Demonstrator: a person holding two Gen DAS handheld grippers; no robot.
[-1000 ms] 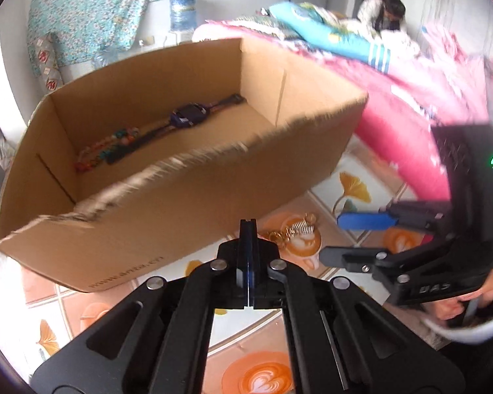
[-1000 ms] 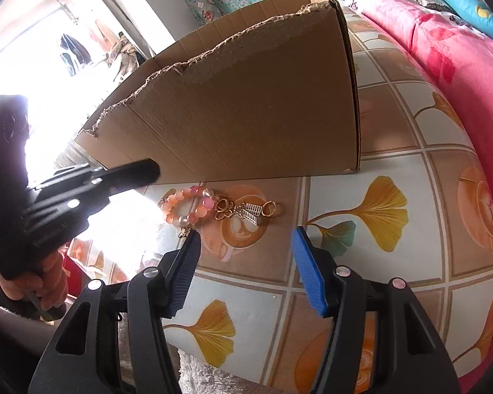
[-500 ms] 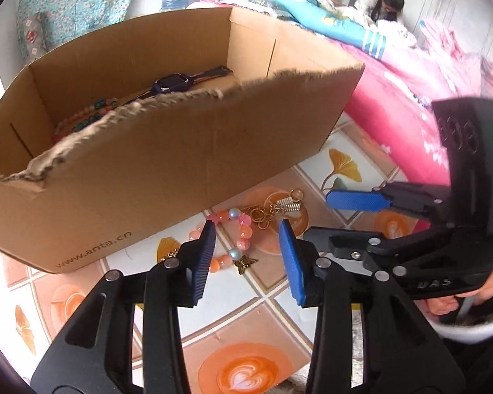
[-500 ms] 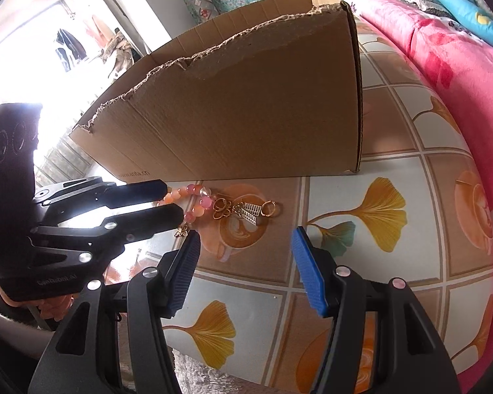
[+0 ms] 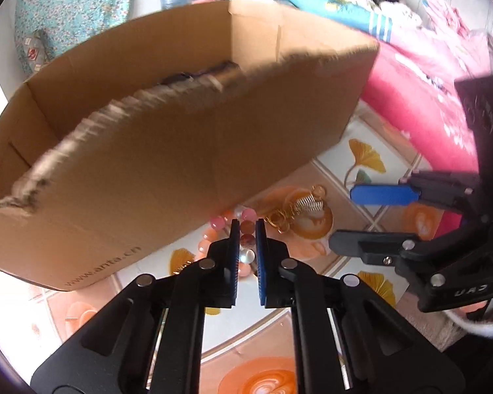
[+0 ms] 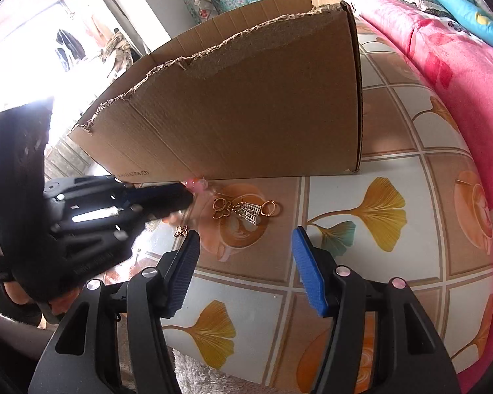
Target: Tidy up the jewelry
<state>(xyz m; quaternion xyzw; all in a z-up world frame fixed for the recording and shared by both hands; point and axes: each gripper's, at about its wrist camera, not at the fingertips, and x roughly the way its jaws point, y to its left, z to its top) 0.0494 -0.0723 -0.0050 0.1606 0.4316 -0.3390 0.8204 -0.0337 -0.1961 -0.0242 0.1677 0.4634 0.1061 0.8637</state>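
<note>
Cardboard box centre frame, dark blurred item inside, maybe a watch, left gripper fingers just closing onto bead bracelet, right gripper fingers apart, empty

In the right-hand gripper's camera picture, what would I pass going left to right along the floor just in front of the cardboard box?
left gripper → pink bead bracelet → gold rings → silver ladder-shaped charm → gold hoop → ginkgo-leaf tile → pink blanket

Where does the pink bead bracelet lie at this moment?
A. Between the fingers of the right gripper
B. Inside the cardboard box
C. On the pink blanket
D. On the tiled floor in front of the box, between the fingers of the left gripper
D: the bead bracelet lies on the floor before the cardboard box, and the left gripper has closed its fingers around its beads.
</note>
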